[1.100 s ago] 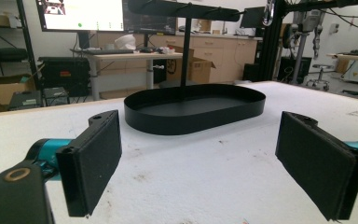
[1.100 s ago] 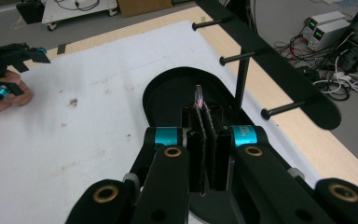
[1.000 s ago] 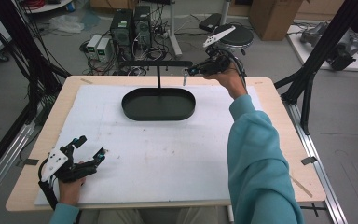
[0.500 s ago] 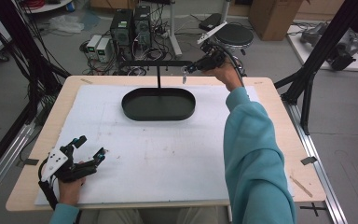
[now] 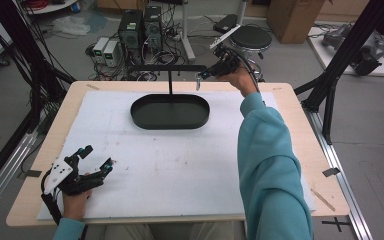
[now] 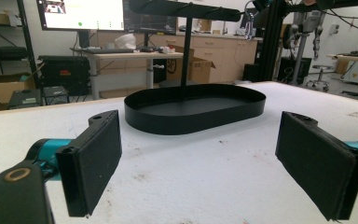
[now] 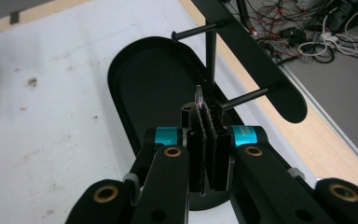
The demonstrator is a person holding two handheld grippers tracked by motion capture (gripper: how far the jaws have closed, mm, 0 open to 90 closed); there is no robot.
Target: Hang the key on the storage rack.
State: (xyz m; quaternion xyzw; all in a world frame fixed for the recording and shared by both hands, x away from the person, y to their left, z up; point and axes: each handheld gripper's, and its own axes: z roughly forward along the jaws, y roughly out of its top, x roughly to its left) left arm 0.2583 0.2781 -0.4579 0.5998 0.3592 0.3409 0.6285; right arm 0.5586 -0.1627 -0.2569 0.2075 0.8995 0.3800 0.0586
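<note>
Right gripper [image 7: 207, 140], jaws clamped on a small thin pinkish piece [image 7: 198, 95], holds it at the stand's [image 5: 170, 82] peg [image 7: 249, 97]; hanging underway, needs careful alignment; left gripper [image 5: 92, 159] rests open-jawed on surface [image 5: 180, 165].

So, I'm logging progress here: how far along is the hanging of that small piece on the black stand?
Only the pick-up looks done: the right gripper is shut on a small clear piece. In hand: it holds the piece up beside a peg near one end of the stand's top bar; whether it has caught the peg is unclear. Left, probably: hook it on and let go. The left gripper rests open on the table.
</note>
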